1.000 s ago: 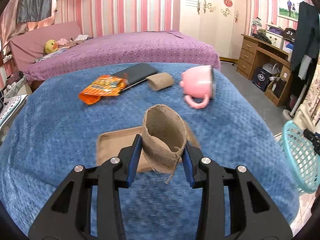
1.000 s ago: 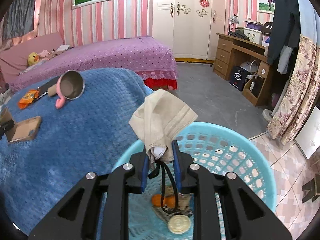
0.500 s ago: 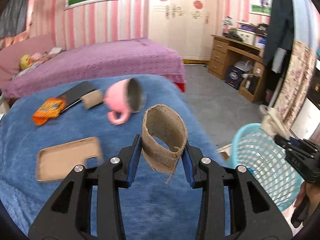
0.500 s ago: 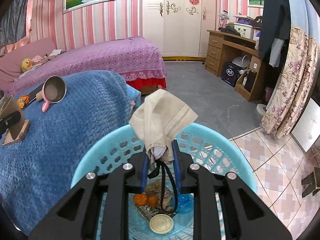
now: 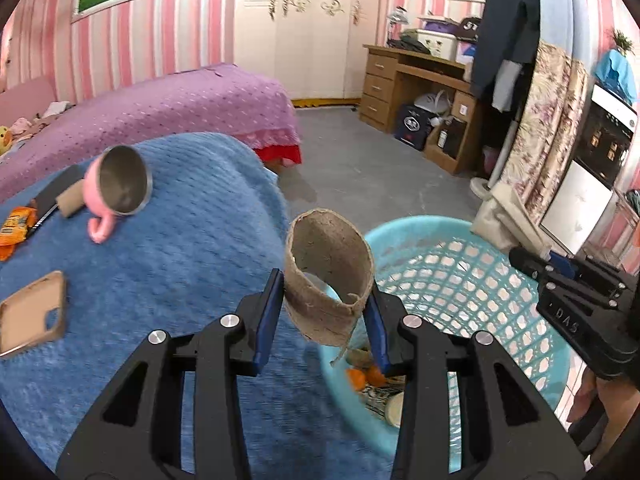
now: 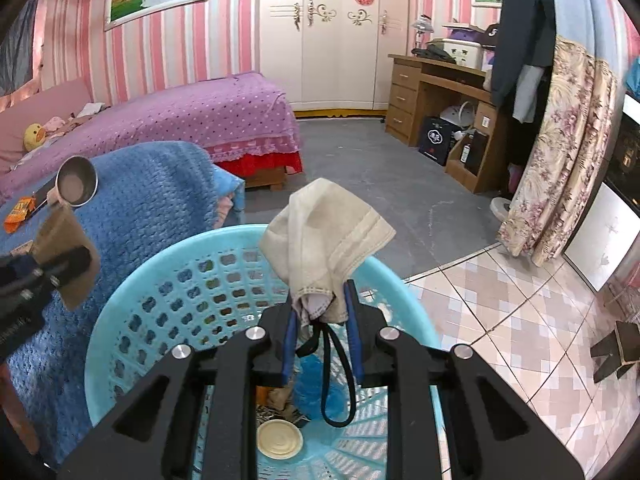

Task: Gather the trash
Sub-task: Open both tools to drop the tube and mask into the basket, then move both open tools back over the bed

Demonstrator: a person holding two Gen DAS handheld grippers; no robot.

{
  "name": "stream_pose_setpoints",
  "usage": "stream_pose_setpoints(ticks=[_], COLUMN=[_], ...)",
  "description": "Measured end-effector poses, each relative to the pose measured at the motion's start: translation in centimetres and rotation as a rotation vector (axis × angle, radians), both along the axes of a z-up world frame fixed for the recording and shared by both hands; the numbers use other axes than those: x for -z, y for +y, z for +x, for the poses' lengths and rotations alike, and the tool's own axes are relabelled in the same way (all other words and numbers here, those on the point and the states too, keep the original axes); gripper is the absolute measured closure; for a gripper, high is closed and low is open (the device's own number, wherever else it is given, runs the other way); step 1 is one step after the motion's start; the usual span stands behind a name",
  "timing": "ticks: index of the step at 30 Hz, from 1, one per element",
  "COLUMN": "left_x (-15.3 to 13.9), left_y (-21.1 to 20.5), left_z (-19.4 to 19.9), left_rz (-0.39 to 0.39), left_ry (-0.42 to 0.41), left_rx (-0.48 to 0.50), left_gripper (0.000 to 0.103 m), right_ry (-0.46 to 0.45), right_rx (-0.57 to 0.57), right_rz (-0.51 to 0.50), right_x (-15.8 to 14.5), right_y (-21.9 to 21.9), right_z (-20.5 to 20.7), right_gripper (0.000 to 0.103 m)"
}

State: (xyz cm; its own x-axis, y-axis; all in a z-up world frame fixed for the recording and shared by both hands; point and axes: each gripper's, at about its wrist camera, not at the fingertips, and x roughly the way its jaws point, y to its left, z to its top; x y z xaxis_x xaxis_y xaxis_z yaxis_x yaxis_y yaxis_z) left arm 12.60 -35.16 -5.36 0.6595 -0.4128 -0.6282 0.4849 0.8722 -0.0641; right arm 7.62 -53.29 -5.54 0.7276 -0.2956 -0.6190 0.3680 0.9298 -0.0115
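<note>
**Trash reaches the basket**

Trash is in both my tongs. My left tongs (image 5: 324, 320) grip a cardboard tube (image 5: 328, 280), which has swung off the blue bench (image 5: 180, 260) to hang at the basket (image 5: 480, 280) rim. My right tongs (image 6: 320, 332) stay clamped on a crumpled mask (image 6: 324, 248) above the basket's mouth. Both look ready to drop. An orange wrapper (image 5: 14, 228) and second tube (image 5: 71, 202) still lie beside the pink mug (image 5: 116, 190).

Basket (image 6: 120, 320) mouth open — blue bed (image 6: 160, 200) crowds its left.
</note>
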Motion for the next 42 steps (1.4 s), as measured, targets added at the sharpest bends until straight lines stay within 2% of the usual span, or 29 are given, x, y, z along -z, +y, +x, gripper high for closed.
stream_pose_setpoints(ticks=[7, 11, 13, 15, 19, 25, 29, 31, 36, 38, 42], left_x=[0.8, 0.9, 0.9, 0.9, 0.7, 0.2, -0.5, -0.9, -1.6, -2.0, -2.8], left_y=[-3.1, -3.9, -4.1, -3.9, -2.7, -0.6, 0.3, 1.1, 3.7, 4.6, 6.7], left_z=[0.1, 0.7, 0.9, 0.9, 1.3, 2.0, 1.6, 1.5, 1.9, 2.0, 1.8], left_rz=[0.014, 0.025, 0.039, 0.052, 0.063, 0.053, 0.072, 0.082, 0.062, 0.062, 0.066], left_ry=[0.017, 0.042, 0.049, 0.042, 0.026, 0.032, -0.002, -0.025, -0.024, -0.028, -0.047], left_rx=[0.028, 0.035, 0.037, 0.03, -0.006, -0.055, -0.074, -0.096, -0.131, -0.141, -0.162], left_gripper=[0.065, 0.061, 0.043, 0.031, 0.02, 0.016, 0.015, 0.011, 0.011, 0.01, 0.01], right_ry=[-0.013, -0.024, -0.028, -0.03, -0.034, -0.044, -0.047, -0.048, -0.04, -0.042, -0.058], right_rx=[0.019, 0.027, 0.03, 0.028, 0.022, 0.005, -0.005, -0.009, -0.012, -0.006, 0.007], right_rz=[-0.007, -0.005, -0.001, 0.002, 0.002, 0.006, 0.007, 0.004, -0.022, -0.025, -0.04], right_x=[-0.1, -0.4, -0.4, -0.4, -0.6, -0.9, -1.0, -1.0, -1.1, -1.2, -1.6], right_y=[-0.8, -1.0, -1.1, -1.1, -0.9, -0.3, -0.1, 0.0, 1.0, 1.3, 2.1], right_z=[-1.3, -1.6, -1.8, -1.9, -1.8, -1.7, -1.3, -1.1, -0.5, -0.5, -0.5], right_gripper=[0.081, 0.081, 0.081, 0.081, 0.081, 0.081, 0.081, 0.079, 0.078, 0.073, 0.044])
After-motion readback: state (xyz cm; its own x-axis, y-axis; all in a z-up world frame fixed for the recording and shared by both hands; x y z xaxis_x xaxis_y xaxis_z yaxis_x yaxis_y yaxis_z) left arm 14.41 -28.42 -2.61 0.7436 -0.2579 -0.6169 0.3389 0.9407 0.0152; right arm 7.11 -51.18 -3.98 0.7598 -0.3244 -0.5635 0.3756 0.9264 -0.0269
